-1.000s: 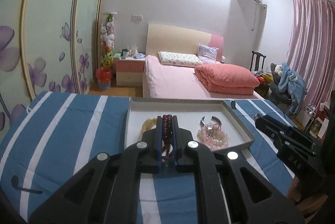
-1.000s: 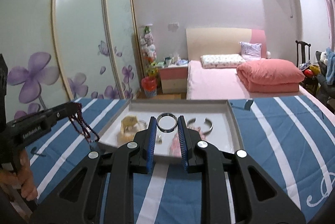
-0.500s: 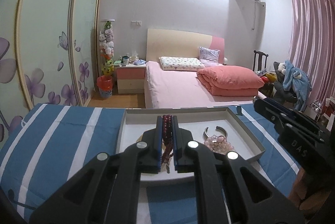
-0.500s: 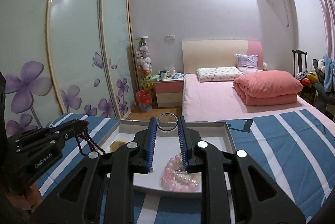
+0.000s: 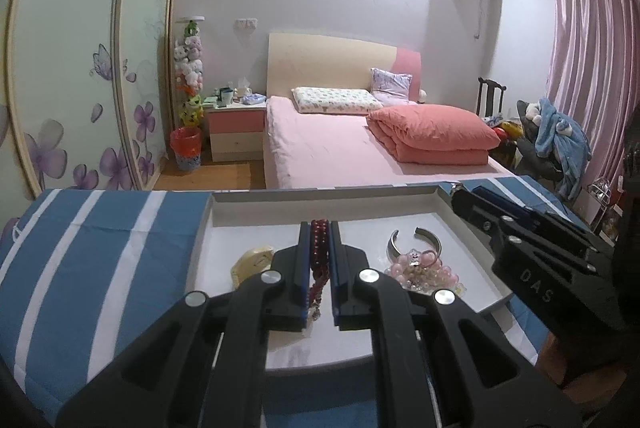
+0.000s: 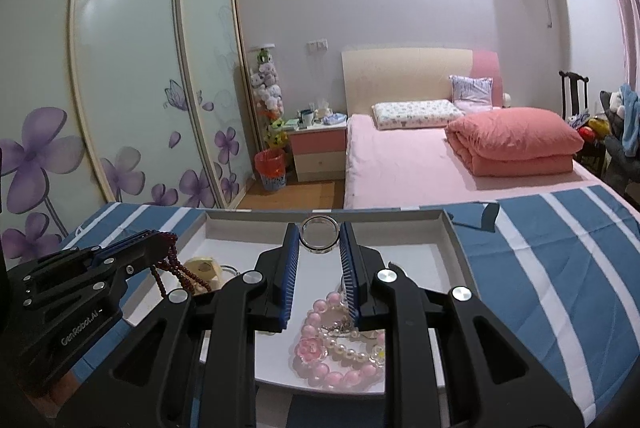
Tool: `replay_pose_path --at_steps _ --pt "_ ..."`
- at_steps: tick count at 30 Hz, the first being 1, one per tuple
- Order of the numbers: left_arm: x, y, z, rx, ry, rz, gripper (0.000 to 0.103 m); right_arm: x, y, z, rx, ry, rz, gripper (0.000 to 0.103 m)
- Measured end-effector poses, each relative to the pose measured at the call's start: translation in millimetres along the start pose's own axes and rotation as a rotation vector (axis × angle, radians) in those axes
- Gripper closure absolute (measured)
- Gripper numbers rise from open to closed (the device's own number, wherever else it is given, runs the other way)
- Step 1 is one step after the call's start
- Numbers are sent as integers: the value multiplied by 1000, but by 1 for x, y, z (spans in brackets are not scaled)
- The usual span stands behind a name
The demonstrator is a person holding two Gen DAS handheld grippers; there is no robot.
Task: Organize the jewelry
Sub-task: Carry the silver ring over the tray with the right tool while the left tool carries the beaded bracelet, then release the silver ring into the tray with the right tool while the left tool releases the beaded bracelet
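Holding: left claw (image 5: 320, 228) clamped on red bead string (image 5: 319, 244)
Right claw (image 6: 319, 238): clamped on silver ring (image 6: 319, 239)
Tray (image 6: 454, 240): pink beads (image 6: 340, 356), perhaps pearls, lie inside

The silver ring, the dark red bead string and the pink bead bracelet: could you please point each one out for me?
Silver ring (image 6: 320, 234): right wrist view, on its lower band.
Dark red bead string (image 5: 319, 233): left wrist view, on the beads between the fingers.
Pink bead bracelet (image 6: 320, 373): right wrist view, on a near bead.
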State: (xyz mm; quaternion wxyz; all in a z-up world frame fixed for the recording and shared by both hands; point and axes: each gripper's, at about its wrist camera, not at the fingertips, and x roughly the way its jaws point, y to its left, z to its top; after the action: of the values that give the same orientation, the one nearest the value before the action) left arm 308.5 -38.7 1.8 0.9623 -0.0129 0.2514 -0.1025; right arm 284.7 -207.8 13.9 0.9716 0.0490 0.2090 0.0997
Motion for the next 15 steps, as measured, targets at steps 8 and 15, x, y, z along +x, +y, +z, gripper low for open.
replay_pose_path --at_steps 8,15 --pt "19 2 -5 -2 24 -7 94 14 1 -7 7 37 -3 81" --pt "24 6 -6 -15 22 8 83 18 1 -6 3 40 -6 67"
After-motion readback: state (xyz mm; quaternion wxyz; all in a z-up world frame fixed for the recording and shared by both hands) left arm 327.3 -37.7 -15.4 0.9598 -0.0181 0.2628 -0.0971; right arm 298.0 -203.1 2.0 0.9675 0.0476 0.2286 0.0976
